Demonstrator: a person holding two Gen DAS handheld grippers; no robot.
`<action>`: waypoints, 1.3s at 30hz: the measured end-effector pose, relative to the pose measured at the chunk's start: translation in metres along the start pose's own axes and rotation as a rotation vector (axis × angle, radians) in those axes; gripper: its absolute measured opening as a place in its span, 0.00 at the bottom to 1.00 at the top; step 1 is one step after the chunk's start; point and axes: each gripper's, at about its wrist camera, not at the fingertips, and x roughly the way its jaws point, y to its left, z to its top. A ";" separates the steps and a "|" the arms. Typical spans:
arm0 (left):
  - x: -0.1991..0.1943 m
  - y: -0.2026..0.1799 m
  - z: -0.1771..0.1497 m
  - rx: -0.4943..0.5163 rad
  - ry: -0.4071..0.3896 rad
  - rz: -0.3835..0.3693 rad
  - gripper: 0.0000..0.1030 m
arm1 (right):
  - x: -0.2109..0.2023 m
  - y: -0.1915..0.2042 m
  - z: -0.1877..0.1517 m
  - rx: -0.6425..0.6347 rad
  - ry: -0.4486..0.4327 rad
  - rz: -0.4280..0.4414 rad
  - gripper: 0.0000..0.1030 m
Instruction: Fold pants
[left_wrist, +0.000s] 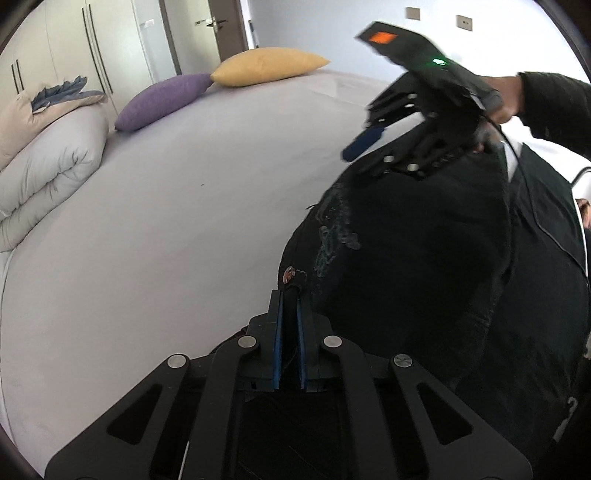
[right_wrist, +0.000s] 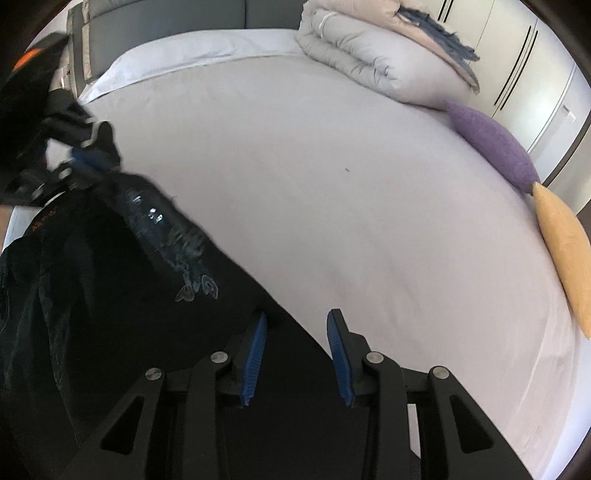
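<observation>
Black pants (left_wrist: 406, 266) with a pale printed pattern and a metal button hang in the air over the bed. My left gripper (left_wrist: 290, 295) is shut on the waistband next to the button. It also shows in the right wrist view (right_wrist: 86, 162), pinching the pants (right_wrist: 110, 266). My right gripper (right_wrist: 297, 321) is open with the blue pads apart, and the pants edge lies between and below them. In the left wrist view the right gripper (left_wrist: 365, 151) is above the pants' top edge, jaws apart.
A lilac bed sheet (left_wrist: 166, 221) spreads below. A rolled grey duvet (left_wrist: 44, 162) lies at one edge, with a purple cushion (left_wrist: 162, 101) and a yellow cushion (left_wrist: 266, 66) beside it. Wardrobe doors (left_wrist: 92, 44) stand behind.
</observation>
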 end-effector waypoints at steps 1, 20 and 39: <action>0.001 -0.003 0.003 0.002 -0.002 0.002 0.05 | 0.001 0.002 0.001 -0.003 0.001 0.005 0.36; -0.045 -0.019 -0.027 -0.072 -0.057 0.023 0.05 | -0.057 0.101 -0.007 -0.068 -0.145 0.037 0.05; -0.107 -0.168 -0.142 0.168 0.121 -0.060 0.05 | -0.059 0.339 -0.201 -1.300 0.082 -0.519 0.04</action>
